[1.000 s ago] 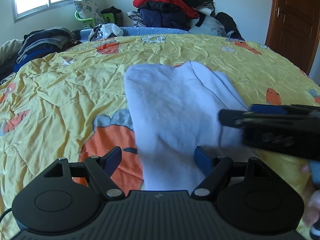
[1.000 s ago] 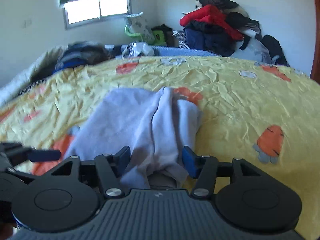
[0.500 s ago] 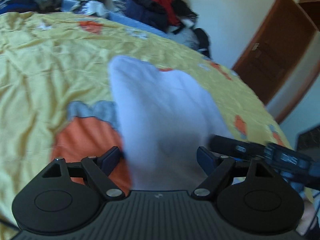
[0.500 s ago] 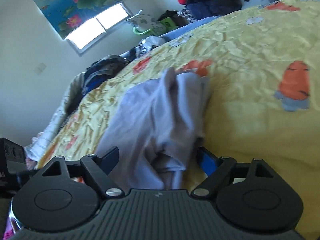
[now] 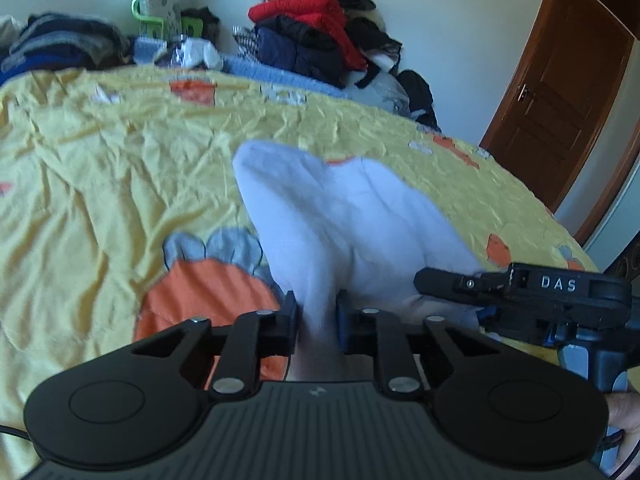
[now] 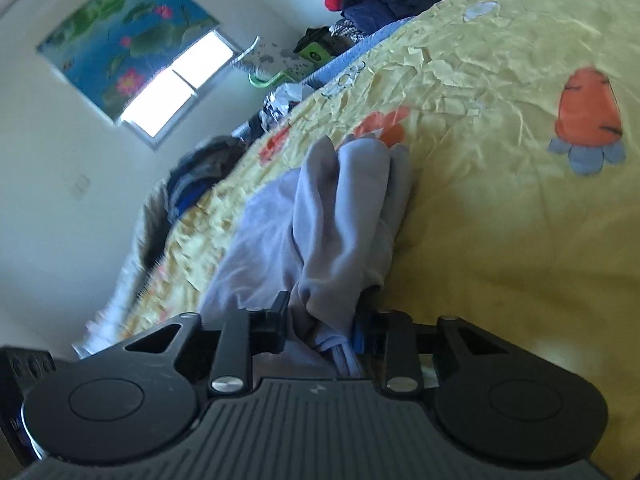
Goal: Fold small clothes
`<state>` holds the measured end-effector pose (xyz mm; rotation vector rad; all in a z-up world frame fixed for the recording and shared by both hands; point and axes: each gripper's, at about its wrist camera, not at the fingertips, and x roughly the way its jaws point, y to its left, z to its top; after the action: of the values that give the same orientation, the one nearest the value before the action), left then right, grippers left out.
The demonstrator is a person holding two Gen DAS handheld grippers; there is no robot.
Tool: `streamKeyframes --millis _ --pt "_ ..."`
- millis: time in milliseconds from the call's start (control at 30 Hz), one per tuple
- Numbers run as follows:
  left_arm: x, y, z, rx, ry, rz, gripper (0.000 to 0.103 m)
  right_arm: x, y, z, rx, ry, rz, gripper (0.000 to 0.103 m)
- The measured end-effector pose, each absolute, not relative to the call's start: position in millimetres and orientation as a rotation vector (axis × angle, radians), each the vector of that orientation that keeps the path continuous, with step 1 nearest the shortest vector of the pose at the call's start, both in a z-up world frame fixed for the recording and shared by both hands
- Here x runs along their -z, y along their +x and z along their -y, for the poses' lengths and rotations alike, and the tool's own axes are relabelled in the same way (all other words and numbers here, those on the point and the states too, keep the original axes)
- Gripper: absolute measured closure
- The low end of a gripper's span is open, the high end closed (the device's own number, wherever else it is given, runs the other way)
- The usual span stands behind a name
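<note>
1. 1 pale lavender garment (image 5: 344, 224) lies on the yellow bedspread (image 5: 100, 184) printed with orange carrots, near the front edge of the bed.
2. Its long axis runs away from both cameras toward the far clothes pile (image 5: 320, 36); the near end is bunched, and the far end shows 2 rounded lobes.
3. The left gripper (image 5: 317, 322) has just been closing, and its jaws now stand narrow, pinching the near edge of the garment between them.
4. The right gripper (image 6: 320, 326) has also just been closing; its jaws clamp a thicker gathered fold at the garment's near end.
5. In the left wrist view, the right gripper (image 5: 520, 300) sits just beside the left one, on the same near end of the cloth.
6. The right wrist view is rolled, so the bed slopes across it.
7. A brown door (image 5: 560, 92) stands at the right.
</note>
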<state>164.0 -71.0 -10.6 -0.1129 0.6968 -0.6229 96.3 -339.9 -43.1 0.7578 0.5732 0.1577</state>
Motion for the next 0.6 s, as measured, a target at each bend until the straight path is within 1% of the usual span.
streamKeyframes --millis 67,100,133,167,200,233,300,367,433,533,567,600 --pt "9 164 74 0.625 -0.067 -0.705 0.086 41 93 338 -0.163 0.763 -0.567 0.072" --pt "11 164 77 0.619 -0.045 -0.722 0.082 41 93 336 -0.143 0.745 -0.581 0.067" --pt "13 164 78 0.601 -0.026 -0.734 0.079 41 93 334 -0.114 0.715 -0.599 0.059" --pt "14 160 78 0.587 -0.013 -0.734 0.074 41 92 332 -0.087 0.665 -0.615 0.060" --pt "14 156 76 0.567 0.001 -0.726 0.061 37 88 329 -0.075 0.629 -0.612 0.058" --pt "12 150 74 0.540 0.016 -0.714 0.039 30 81 324 -0.043 0.576 -0.603 0.054" --pt "8 137 69 0.483 0.032 -0.682 0.019 12 62 309 0.025 0.428 -0.542 0.056" --pt "6 125 67 0.481 0.050 -0.658 0.019 -2 47 291 0.035 0.298 -0.493 0.056" --pt "9 119 74 0.490 0.109 -0.674 0.019 -7 43 274 -0.025 0.204 -0.500 0.054" --pt "15 104 84 0.461 0.221 -0.642 0.019 7 47 258 -0.056 0.118 -0.589 0.066" --pt "15 99 84 0.455 0.238 -0.625 0.019 11 47 259 -0.039 0.120 -0.607 0.066" --pt "14 95 82 0.447 0.251 -0.606 0.019 13 44 263 -0.029 0.148 -0.609 0.063"
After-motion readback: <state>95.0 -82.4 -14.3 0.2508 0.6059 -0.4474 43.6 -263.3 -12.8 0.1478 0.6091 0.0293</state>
